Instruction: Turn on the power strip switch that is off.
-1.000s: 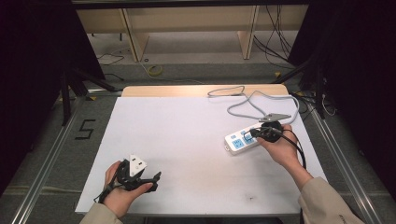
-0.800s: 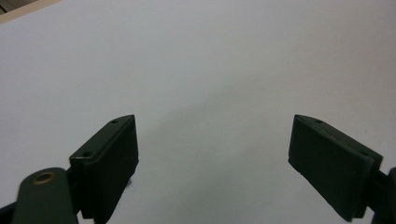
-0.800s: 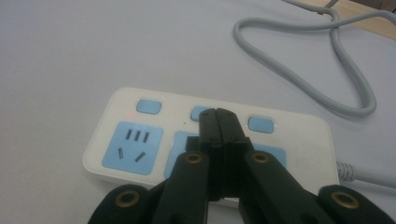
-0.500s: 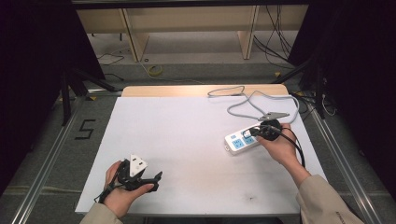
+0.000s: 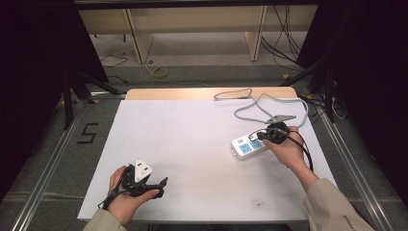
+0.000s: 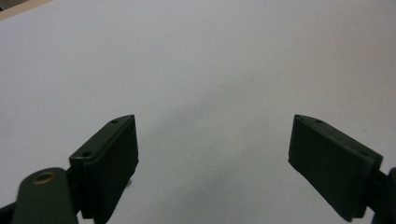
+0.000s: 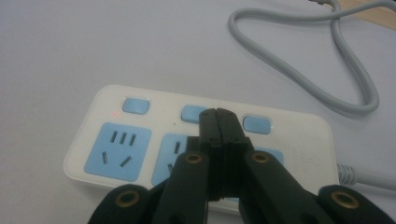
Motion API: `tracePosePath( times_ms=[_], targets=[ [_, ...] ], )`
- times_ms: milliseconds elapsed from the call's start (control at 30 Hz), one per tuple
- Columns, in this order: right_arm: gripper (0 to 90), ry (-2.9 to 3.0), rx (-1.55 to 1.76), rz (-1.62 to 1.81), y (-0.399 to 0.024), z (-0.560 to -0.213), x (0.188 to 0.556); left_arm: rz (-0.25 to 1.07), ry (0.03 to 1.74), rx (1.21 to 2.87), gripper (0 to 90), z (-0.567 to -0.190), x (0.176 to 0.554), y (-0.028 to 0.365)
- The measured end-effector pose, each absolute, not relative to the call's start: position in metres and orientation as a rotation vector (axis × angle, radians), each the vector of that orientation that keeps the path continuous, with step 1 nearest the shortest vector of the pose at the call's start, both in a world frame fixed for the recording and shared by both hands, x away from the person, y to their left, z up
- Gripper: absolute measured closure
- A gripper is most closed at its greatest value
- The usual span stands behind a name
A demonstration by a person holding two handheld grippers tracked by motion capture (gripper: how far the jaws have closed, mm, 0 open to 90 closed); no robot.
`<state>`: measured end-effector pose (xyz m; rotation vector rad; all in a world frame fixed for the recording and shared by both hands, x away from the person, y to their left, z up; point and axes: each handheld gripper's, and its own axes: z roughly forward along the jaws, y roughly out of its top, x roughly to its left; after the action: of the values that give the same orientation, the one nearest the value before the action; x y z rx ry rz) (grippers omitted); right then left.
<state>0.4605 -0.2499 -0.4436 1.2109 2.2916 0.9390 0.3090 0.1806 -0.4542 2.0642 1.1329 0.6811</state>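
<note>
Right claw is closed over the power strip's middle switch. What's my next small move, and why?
Probably ease the right claw straight down onto the middle switch. Its shut tips sit right at that button on the power strip, and only the left switch shows a small red light.

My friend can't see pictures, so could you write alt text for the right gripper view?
A closed pair of black fingers points at the middle blue switch of a white power strip on a white table. Its grey cable loops behind.
</note>
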Motion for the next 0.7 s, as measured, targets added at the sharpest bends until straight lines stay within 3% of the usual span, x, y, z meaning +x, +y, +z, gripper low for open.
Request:
tracePosePath(
  times_ms=[700],
  targets=[
    [90.0, 2.307, 1.213, 0.924, -0.241, -0.443, 0.471, 0.68, 1.133, 2.065, 15.6, -0.454, 0.31, 0.181]
  ],
)
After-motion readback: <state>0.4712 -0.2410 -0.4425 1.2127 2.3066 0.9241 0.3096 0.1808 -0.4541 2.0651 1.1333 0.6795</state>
